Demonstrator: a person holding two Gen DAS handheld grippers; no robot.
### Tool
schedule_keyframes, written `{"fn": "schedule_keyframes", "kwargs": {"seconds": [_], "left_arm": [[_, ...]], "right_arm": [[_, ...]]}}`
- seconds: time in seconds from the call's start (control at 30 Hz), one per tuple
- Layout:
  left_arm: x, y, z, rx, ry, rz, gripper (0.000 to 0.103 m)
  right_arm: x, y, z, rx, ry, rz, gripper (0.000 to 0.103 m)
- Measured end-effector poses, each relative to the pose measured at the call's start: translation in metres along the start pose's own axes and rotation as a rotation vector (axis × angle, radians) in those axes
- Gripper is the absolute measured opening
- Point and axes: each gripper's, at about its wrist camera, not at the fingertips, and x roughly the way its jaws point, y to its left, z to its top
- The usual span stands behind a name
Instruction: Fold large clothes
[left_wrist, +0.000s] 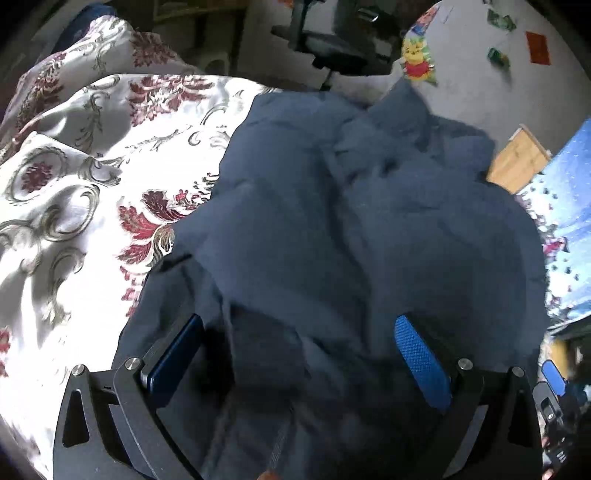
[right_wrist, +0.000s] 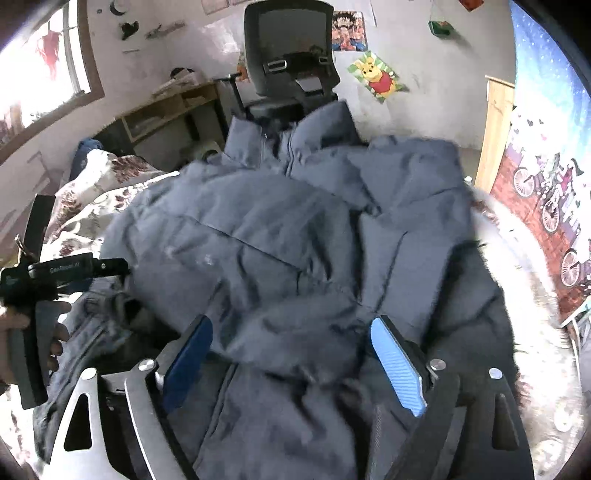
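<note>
Jacket (right_wrist: 295, 236) lies beneath both wide, empty claws; left claw (left_wrist: 306, 354) reads "GenRobot.AI".

The only lettering is small pale print on the left gripper (right_wrist: 79, 267), blurred, seemingly starting "Gen"; the rest is unreadable.

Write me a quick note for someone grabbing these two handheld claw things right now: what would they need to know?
Left gripper: jaws wide open over the jacket, gripping nothing.
Right gripper: jaws open too, nothing pinched.
The blue-grey padded jacket lies on the floral bedspread, collar toward the office chair.
Done: it looks partly folded inward.
Left: finish folding and flatten it.
</note>
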Motion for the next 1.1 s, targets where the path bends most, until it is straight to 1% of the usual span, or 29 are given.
{"fn": "schedule_keyframes", "kwargs": {"seconds": [0.1,0.17,0.2,0.27,0.4,0.5,0.67,0.77,0.87,0.97,1.1], "left_arm": [[-0.036,-0.019,-0.011,0.050,-0.034,-0.019,0.102],[-0.068,-0.034,-0.022,0.082,-0.075,-0.046,0.102],[-0.078,-0.041,-0.025,0.091,-0.089,-0.056,0.102],[-0.108,-0.053,-0.037,0.111,-0.124,-0.080,0.102],[-0.154,-0.071,-0.060,0.133,-0.157,-0.094,0.102],[-0.186,-0.074,-0.076,0.139,-0.191,-0.073,0.102],[-0.235,-0.074,-0.112,0.167,-0.236,0.005,0.102],[-0.254,-0.067,-0.129,0.180,-0.252,0.033,0.102],[-0.273,-0.059,-0.145,0.171,-0.254,0.057,0.102],[-0.290,-0.046,-0.152,0.152,-0.254,0.055,0.102],[-0.310,-0.037,-0.151,0.138,-0.265,0.065,0.102]], "right_arm": [[-0.032,0.000,0.004,0.035,-0.007,0.020,0.092],[-0.053,0.002,0.005,0.053,-0.024,0.031,0.093],[-0.064,0.005,0.005,0.057,-0.035,0.032,0.093],[-0.085,0.011,0.003,0.057,-0.057,0.033,0.094],[-0.122,0.025,-0.004,0.042,-0.091,0.016,0.094],[-0.149,0.034,-0.012,0.031,-0.118,0.023,0.094],[-0.181,0.052,-0.023,0.003,-0.144,0.034,0.095],[-0.199,0.064,-0.028,-0.014,-0.147,0.039,0.095],[-0.212,0.071,-0.031,-0.019,-0.153,0.047,0.095],[-0.224,0.078,-0.031,-0.014,-0.157,0.055,0.095],[-0.237,0.086,-0.026,-0.014,-0.170,0.058,0.095]]}}
